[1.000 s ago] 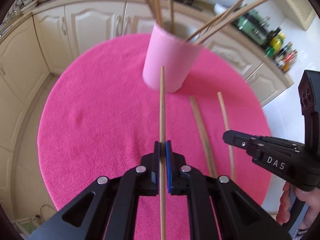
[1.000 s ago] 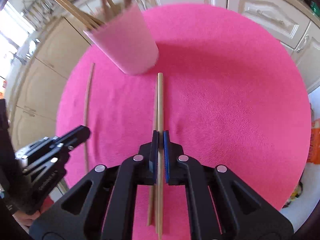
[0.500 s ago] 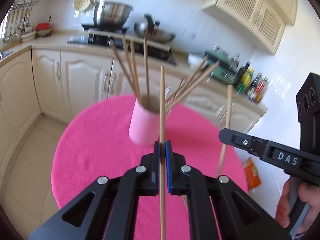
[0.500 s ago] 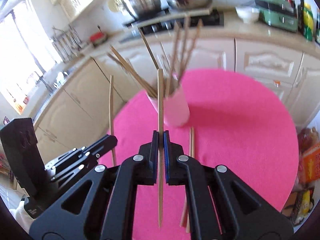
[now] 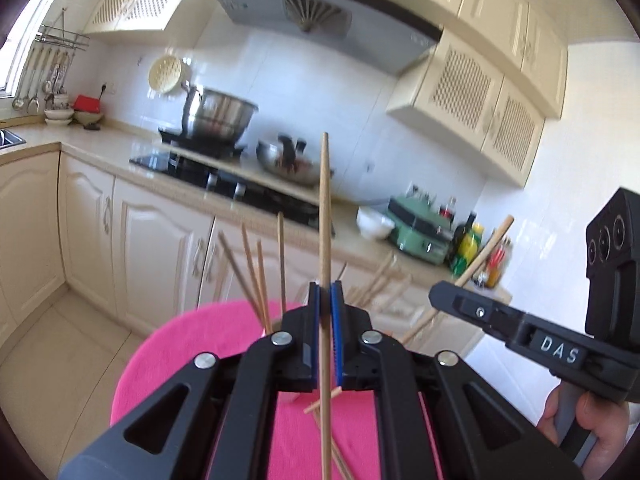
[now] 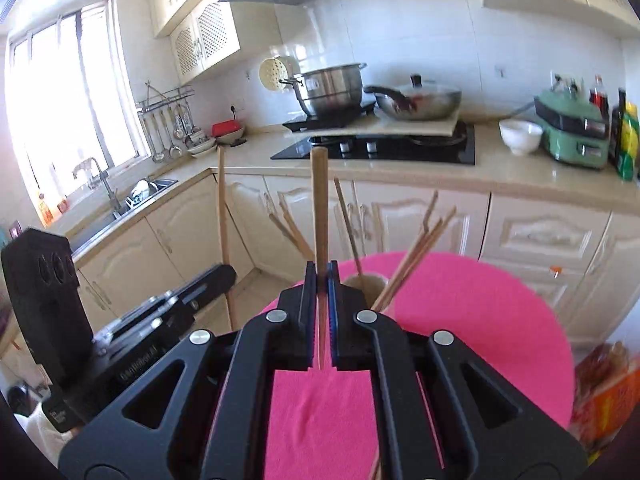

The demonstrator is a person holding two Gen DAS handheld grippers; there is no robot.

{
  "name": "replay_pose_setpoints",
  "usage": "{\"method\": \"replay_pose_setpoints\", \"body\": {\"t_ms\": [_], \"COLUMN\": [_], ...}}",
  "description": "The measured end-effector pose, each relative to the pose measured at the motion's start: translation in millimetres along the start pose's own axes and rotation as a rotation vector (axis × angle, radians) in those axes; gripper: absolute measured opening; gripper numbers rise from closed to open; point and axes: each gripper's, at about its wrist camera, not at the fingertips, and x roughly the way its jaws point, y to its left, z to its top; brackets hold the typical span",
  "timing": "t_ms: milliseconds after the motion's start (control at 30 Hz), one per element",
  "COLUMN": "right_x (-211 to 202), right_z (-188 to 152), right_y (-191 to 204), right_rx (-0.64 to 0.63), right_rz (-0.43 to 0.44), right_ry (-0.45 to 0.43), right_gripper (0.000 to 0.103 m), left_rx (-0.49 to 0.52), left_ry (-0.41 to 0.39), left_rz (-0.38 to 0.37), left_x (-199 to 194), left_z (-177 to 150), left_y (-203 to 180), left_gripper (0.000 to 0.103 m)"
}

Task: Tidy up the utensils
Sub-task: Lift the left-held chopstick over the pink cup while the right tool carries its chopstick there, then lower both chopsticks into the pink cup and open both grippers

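left gripper [image 5: 327,336] clenched on a thin wooden chopstick [image 5: 325,216], upright | right gripper [image 6: 321,316] clenched on a thicker wooden chopstick [image 6: 319,208], upright | pink cylindrical cup [image 6: 366,286] of chopsticks on the pink round cloth [image 6: 480,312], just ahead and below both; right looks nearer

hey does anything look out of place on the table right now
Yes: loose chopsticks lie crossed on the pink cloth, outside the cup. Each gripper, left gripper and right gripper, holds one chopstick upright.
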Motion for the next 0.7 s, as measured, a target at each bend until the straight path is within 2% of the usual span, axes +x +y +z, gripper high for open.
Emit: {"method": "replay_pose_setpoints", "body": {"t_ms": [200,367,700], "right_x": [6.7,21.3,54.9], "right_z": [24.7,37.4,22.0], "right_y": [-3.7,-8.8,-11.7], "right_rx": [-0.077,-0.127,-0.204], "right_rz": [-0.025,-0.016,0.017], "right_ry": [-0.057,-0.087,-0.034], "right_gripper": [0.005,0.005,0.005], "left_rx": [-0.042,-0.057,-0.078], "left_ry": [-0.105,-0.177,-0.262], "left_rz": [-0.033,-0.021,0.005], "left_x": [22.4,49.0,87.7], "left_z": [13.1,14.9,9.3], "left_y": [8.8,14.2,22.0], "left_gripper": [0.006,0.006,0.006]}}
